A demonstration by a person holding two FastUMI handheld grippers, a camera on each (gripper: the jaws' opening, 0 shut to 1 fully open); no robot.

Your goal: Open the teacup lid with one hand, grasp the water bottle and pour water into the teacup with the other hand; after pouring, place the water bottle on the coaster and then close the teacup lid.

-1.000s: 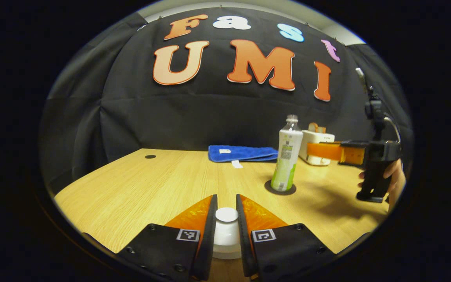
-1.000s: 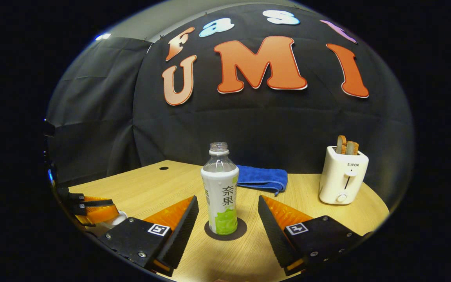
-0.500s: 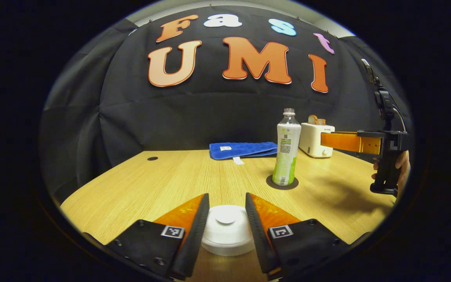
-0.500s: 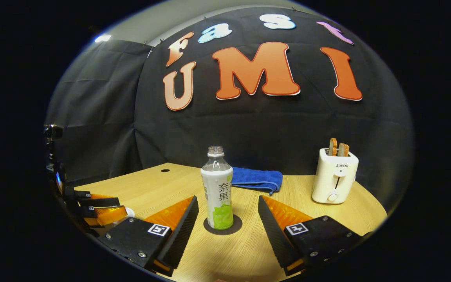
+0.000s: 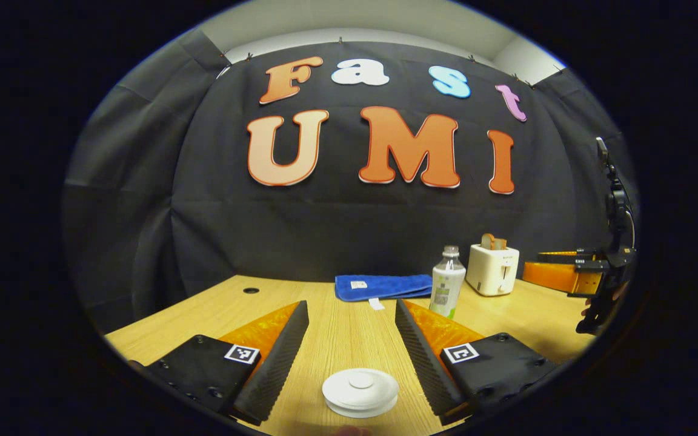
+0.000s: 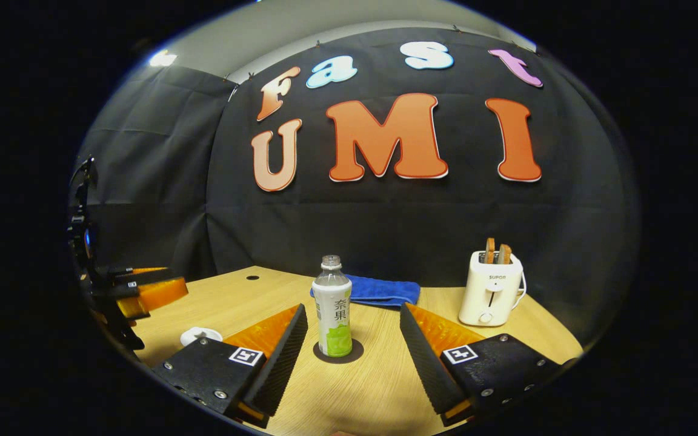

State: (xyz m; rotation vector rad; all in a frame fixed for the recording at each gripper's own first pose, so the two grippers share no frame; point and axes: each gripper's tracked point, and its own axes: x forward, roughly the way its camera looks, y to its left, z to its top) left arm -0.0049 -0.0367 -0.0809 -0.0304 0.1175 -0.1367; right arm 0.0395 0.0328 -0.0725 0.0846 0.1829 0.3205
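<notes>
The white teacup (image 5: 360, 392) stands on the wooden table with its lid on, low in the left gripper view. My left gripper (image 5: 349, 306) is open above and behind it, touching nothing. An uncapped water bottle (image 6: 334, 315) with a white and green label stands upright on a dark round coaster (image 6: 338, 352). My right gripper (image 6: 352, 309) is open, its fingers well short of the bottle on either side. The bottle (image 5: 447, 290) also shows past the left gripper's fingers. The right gripper (image 5: 567, 275) is at the far right, the left gripper (image 6: 143, 290) and teacup (image 6: 200, 335) at the far left.
A white toaster (image 6: 489, 295) with toast in it stands at the back right of the table. A folded blue cloth (image 6: 379, 290) lies behind the bottle. A small hole (image 5: 251, 290) marks the tabletop at the back left.
My left gripper has opened off the lid's knob and drawn up and back, leaving the lid on the cup. My right gripper has pulled back from the bottle.
</notes>
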